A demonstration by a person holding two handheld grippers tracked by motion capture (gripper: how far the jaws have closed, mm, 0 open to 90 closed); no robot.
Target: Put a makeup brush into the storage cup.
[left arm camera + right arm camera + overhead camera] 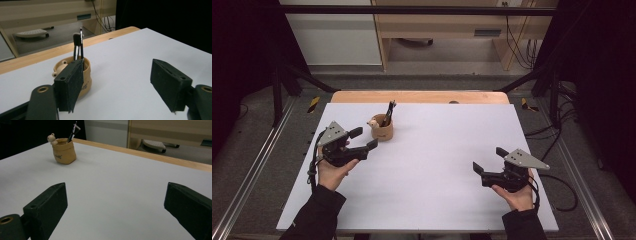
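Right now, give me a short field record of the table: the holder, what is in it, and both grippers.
holder: tan sack-shaped pen holder with a small bear figure on its rim, upright on the white table mat
contents: black-handled brushes standing upright inside
left gripper: open, nothing between the jaws, just beside the holder
right gripper: open, empty, far from the holder
touching holder: cannot tell for the left gripper

We see white table sheet (427, 170) filling centre of high view, wooden table edge (419, 96) along its upper side. Wooden furniture (447, 25) at top centre, white cabinet panel (332, 42) at upper left. Black cables (519, 42) hang at upper right. Grey floor (257, 150) at left, metal rail (249, 172) crossing it diagonally.
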